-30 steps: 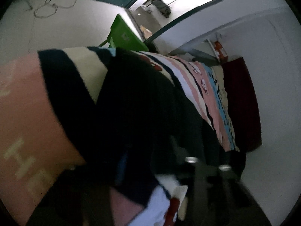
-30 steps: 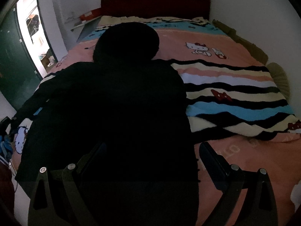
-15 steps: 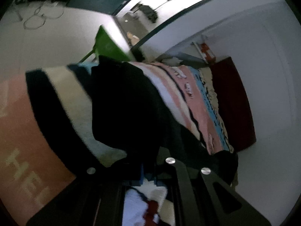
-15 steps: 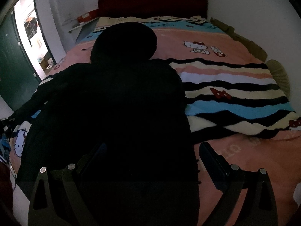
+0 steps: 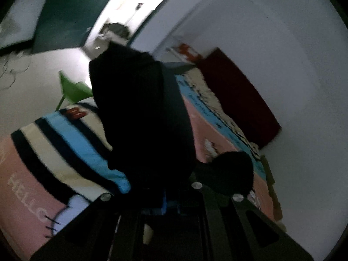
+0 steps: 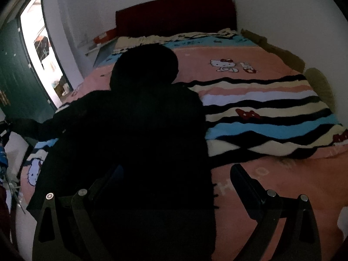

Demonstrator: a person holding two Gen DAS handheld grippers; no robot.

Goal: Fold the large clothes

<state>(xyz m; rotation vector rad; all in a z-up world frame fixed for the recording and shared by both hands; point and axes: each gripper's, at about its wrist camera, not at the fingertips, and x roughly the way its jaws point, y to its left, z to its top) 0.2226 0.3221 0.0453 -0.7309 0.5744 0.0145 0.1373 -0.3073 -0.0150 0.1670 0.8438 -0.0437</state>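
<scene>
A bed (image 6: 250,82) fills most of the room, covered by a pink cartoon-cat bedspread (image 6: 235,52) with wavy black, cream and blue stripes across its middle. At twelve o'clock in the right wrist view a dark red headboard (image 6: 176,13) stands against a plain white wall (image 6: 282,4); at nine o'clock a dark green door (image 6: 15,82) stands open beside a bright doorway. The black hooded garment (image 6: 134,134) lies spread on the bedspread from the centre toward seven o'clock, hood toward the headboard, one sleeve stretched out to nine o'clock. The right gripper (image 6: 176,174) hangs over the garment's lower part with its fingers wide apart and nothing between them. In the blurred left wrist view the left gripper (image 5: 167,198) has its fingers pressed together on the garment's dark cloth, probably the sleeve end, which rises in a dark fold toward eleven o'clock. A green chair (image 5: 74,91) shows at ten o'clock on the pale floor (image 5: 39,76).
</scene>
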